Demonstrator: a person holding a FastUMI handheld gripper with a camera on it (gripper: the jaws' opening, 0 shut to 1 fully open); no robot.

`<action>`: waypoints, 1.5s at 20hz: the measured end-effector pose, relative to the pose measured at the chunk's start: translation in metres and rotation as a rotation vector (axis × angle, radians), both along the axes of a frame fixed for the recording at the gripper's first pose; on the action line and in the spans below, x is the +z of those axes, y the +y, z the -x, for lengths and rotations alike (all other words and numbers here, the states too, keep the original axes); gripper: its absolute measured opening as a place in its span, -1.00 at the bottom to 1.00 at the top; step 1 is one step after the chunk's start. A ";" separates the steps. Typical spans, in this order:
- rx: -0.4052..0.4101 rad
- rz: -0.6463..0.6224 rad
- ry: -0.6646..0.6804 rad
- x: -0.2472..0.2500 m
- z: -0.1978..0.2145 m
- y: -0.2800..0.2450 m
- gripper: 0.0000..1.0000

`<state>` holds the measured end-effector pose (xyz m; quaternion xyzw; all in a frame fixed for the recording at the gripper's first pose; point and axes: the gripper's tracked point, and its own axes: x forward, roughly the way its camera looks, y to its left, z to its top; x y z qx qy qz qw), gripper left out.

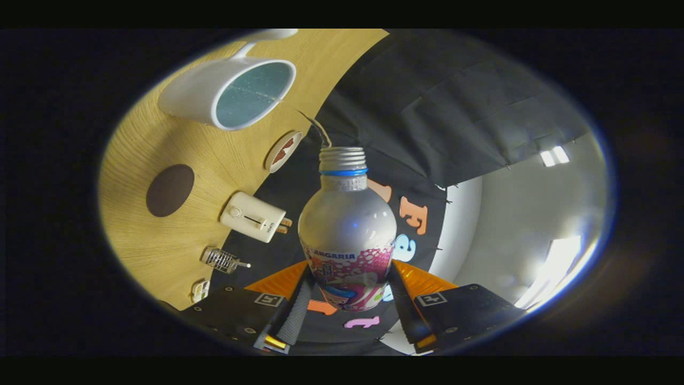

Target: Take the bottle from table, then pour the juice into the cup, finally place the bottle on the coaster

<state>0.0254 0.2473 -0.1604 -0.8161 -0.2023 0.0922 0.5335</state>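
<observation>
My claw (348,299) is clamped on the clear plastic bottle with a pink printed label and a ribbed silver screw neck (347,224): both fingers press against its lower body, one on each side, and the bottle stands out straight ahead between them, its open neck pointing away from me. A blue ring sits just under the threads.

The whole view is tipped, so the pale wooden table (155,160) runs up along my left side. On it, ahead and to the left of the bottle's neck, the white ceramic cup with a handle (230,91) shows its mouth turned toward me; its inside looks bluish-grey. The cup and bottle neck are apart, not touching.

Nearer to me on the table lies the round dark brown coaster (170,190), bare, well left of the bottle. Between the cup and the bottle's neck is a small round white dish with a reddish mark (283,151). Just left of the bottle's shoulder is a cream rectangular box-like device (252,216), and below it a small wire-coil object (222,260).
</observation>
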 end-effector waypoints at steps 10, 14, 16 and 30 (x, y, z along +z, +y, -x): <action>0.032 0.038 0.009 -0.009 0.003 0.009 0.49; 0.034 0.032 0.029 -0.015 0.006 0.011 0.49; 0.033 0.023 0.042 -0.019 0.008 0.013 0.49; -0.153 -0.420 0.434 -0.077 -0.009 -0.016 0.50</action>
